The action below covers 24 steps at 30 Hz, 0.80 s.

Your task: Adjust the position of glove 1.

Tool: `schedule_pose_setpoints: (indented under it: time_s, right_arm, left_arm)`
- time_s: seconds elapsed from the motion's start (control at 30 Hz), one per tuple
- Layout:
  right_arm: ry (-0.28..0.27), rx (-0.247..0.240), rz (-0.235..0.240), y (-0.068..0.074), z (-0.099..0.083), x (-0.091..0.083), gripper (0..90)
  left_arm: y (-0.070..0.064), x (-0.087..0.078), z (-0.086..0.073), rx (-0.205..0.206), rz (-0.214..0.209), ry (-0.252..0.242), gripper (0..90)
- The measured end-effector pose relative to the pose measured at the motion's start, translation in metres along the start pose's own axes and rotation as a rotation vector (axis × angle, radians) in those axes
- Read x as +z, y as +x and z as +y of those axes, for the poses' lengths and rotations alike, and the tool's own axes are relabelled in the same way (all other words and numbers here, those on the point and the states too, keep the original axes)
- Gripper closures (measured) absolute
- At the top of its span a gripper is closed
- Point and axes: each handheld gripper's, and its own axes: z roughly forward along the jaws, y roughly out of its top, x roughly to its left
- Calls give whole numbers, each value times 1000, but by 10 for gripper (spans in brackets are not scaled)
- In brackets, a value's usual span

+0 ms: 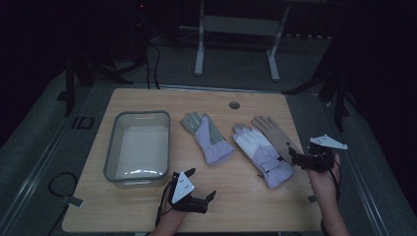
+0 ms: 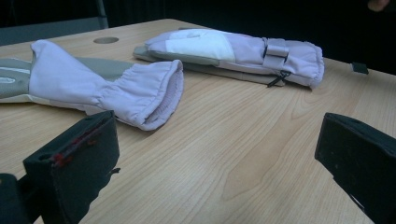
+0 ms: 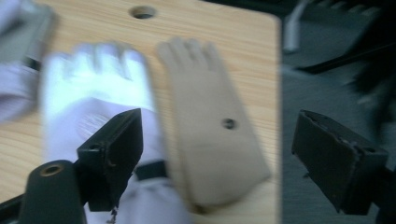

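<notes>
The right tongs (image 1: 300,160), jaws spread wide, hover at the frame's right over the tan glove (image 1: 276,137) and white-lilac glove (image 1: 261,153). The left tongs (image 1: 201,189), also released, sit lower centre on the worktop (image 1: 246,206), facing the lilac-grey glove (image 1: 206,137).

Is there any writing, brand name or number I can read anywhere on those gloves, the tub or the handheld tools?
None can be read.
Left glove: plain lilac and grey panels, no print visible.
Right glove: a white patch and a strap, no lettering that can be made out.
Tan hand-shaped card: blank, with a small hole; that view is blurred.
Grey tub: no label visible.
Left gripper: its grey plate carries small dark dots, not letters.
</notes>
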Motion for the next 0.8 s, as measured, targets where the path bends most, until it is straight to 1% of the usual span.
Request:
schedule_pose_setpoints:
  time_s: [0.03, 0.07, 0.1, 0.13, 0.17, 0.27, 0.3, 0.33, 0.37, 0.4, 0.47, 0.53, 0.67, 0.8]
  right_arm:
    - [6, 21, 43, 0, 5, 2, 138]
    - [5, 29, 53, 1, 9, 4, 146]
    - [1, 21, 43, 3, 13, 5, 148]
    - [-4, 5, 51, 6, 16, 6, 149]
    - [0, -5, 68, 9, 19, 7, 149]
    - [4, -12, 111, 18, 29, 11, 157]
    - [5, -17, 126, 20, 32, 13, 178]
    - [7, -15, 143, 22, 36, 15, 194]
    - [6, -7, 158, 23, 39, 17, 194]
    - [8, -10, 168, 25, 42, 20, 190]
    - [15, -25, 159, 29, 47, 26, 171]
    - [24, -36, 174, 34, 52, 30, 140]
    - [41, -52, 210, 46, 61, 40, 123]
    - [48, -84, 225, 60, 67, 49, 112]
  left_arm:
    - [0, 0, 0, 0, 0, 0, 0]
    - [0, 0, 0, -3, -2, 0, 0]
    - [1, 0, 0, -6, -3, -2, 0]
    - [0, 0, 0, -11, -3, -3, 0]
    - [1, 0, 0, -9, -3, -1, 0]
    - [0, 0, 0, -4, -2, 1, 0]
    - [0, 0, 0, -2, -2, 3, 0]
    - [0, 0, 0, -1, -1, 3, 0]
    - [0, 0, 0, 0, -2, 3, 0]
    - [0, 0, 0, -1, -1, 3, 0]
    - [0, 0, 0, -2, -1, 3, 0]
    - [0, 0, 0, -1, -2, 3, 0]
    - [0, 0, 0, -2, -2, 2, 0]
    - [0, 0, 0, -2, -5, 3, 0]
